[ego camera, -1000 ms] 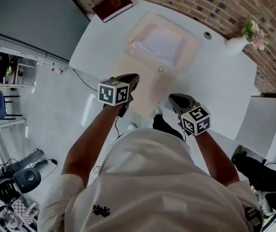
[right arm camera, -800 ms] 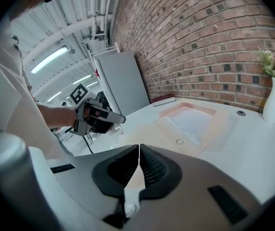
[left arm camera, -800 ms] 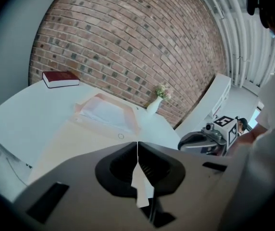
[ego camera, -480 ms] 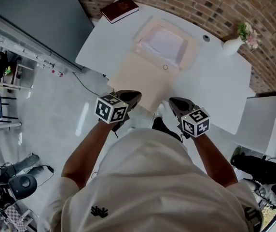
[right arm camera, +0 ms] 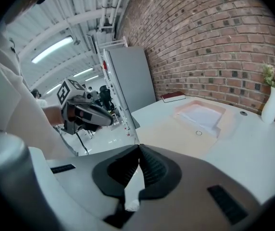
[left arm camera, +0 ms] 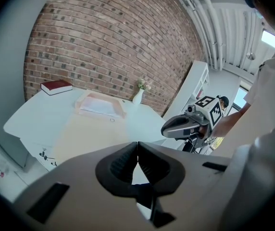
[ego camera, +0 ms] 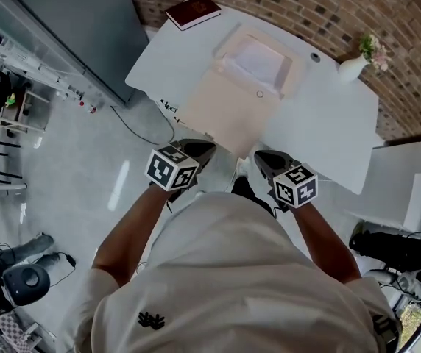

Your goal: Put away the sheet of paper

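1. Head view: the table point(ego camera: 328, 123) lies ahead of both sets of fingertips, which hang short of its near edge, over the floor.
2. The folder point(ego camera: 229, 112) lies open on the table, straight ahead of the gap between the two grippers. Its flap reaches toward the table edge nearest the fingers.
3. The sheet point(ego camera: 260, 59) rests in the folder's far pocket, well beyond the fingers. I judge it already stowed, with only the flap left to shut.
4. The left gripper point(left arm camera: 137, 143) is clenched tip to tip with nothing in it. The right gripper point(right arm camera: 138, 147) is likewise clenched, and I cannot identify the pale sliver behind its tips.
5. The snap point(ego camera: 260, 94) sits on the flap, ahead of the right fingers.
6. To do the step well:
   - Bring both grippers in and part the fingers.
   - Pinch the flap's near corners evenly.
   - Lift the flap and fold it away over the sheet without dragging the folder.
   - Press at the snap.
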